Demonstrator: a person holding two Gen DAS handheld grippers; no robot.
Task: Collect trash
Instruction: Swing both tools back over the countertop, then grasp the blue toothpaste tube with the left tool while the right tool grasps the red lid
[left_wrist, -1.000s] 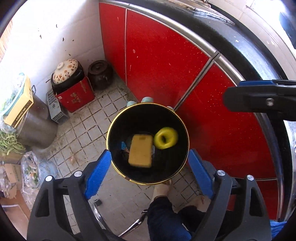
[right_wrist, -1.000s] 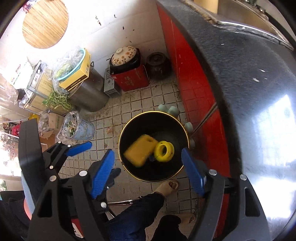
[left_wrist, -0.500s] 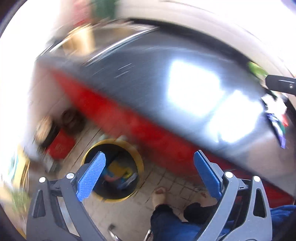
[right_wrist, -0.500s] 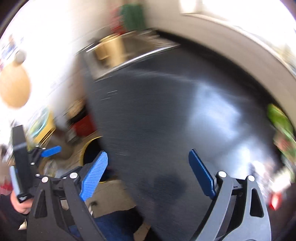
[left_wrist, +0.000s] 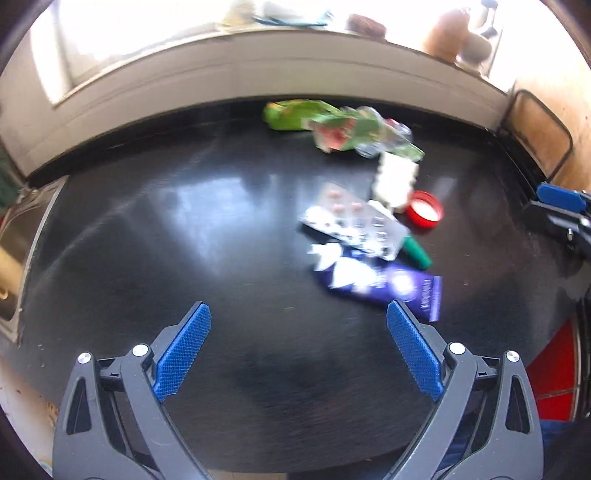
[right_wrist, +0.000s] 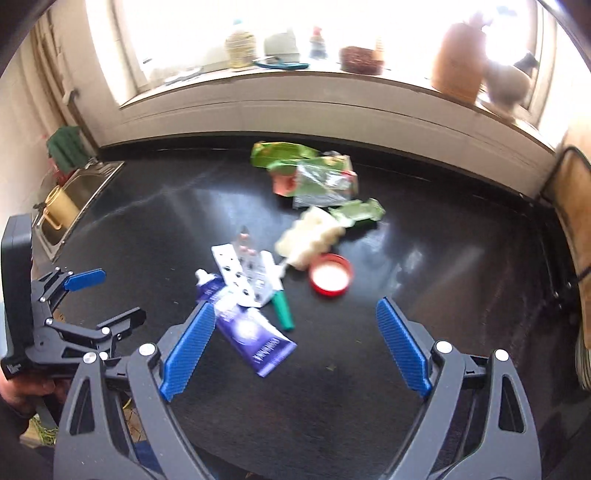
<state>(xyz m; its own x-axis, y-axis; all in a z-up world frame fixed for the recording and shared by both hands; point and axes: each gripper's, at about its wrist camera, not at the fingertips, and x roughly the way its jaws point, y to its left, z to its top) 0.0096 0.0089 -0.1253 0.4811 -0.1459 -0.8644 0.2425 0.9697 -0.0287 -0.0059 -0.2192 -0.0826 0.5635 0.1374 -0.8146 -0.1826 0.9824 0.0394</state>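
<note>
The right gripper (right_wrist: 293, 349) hangs with jaws spread wide and empty over the glossy black countertop (right_wrist: 443, 258); the left gripper (left_wrist: 299, 349) is likewise agape, holding nothing. Just ahead lies the flat purple squeeze tube (right_wrist: 247, 332), its upper end under a silver blister pack of pills (right_wrist: 245, 275). A green marker cap (right_wrist: 282, 312) touches both, and a red plastic lid (right_wrist: 330, 275) sits beside crumpled white foam (right_wrist: 310, 236). Pinching the tube risks dragging the blister pack off, or the flat tube may slide on the slick surface.

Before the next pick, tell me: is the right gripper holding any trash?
No. The right gripper is open and empty above the countertop, near the purple tube.
</note>
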